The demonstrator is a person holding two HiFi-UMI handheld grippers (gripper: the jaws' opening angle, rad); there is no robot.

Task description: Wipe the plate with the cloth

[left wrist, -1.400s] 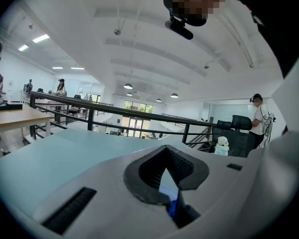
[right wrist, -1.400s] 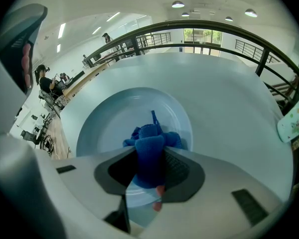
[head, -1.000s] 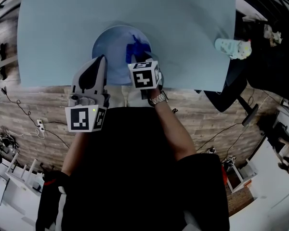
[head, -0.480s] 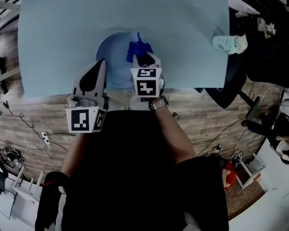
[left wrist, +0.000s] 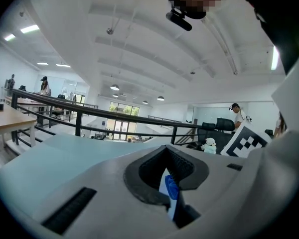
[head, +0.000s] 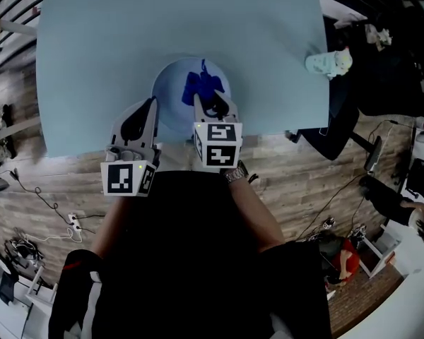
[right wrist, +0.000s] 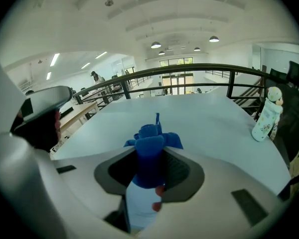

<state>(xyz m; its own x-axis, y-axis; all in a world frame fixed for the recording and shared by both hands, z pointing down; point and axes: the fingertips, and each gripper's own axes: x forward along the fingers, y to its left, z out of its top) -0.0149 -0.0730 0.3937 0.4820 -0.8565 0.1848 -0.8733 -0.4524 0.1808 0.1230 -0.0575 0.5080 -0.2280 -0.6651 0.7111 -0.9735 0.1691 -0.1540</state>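
Observation:
A pale blue plate (head: 171,94) lies near the front edge of the light blue table (head: 92,48). A dark blue cloth (head: 201,82) rests bunched on the plate's right half. My right gripper (head: 207,99) is shut on the cloth (right wrist: 150,148), which sticks out past its jaws over the plate. My left gripper (head: 150,106) sits at the plate's left rim. Its jaws look shut on a pale sliver of the plate (left wrist: 164,187), with a bit of blue cloth (left wrist: 173,188) behind it.
A small white bottle-like figure (head: 326,62) stands at the table's right edge, also in the right gripper view as the figure (right wrist: 266,114). The table's front edge runs just below the plate. Wooden floor and chairs lie beyond the table.
The right gripper with the cloth has drawn slightly back toward me over the plate. The left gripper stays at the plate's left rim. The head view has shifted.

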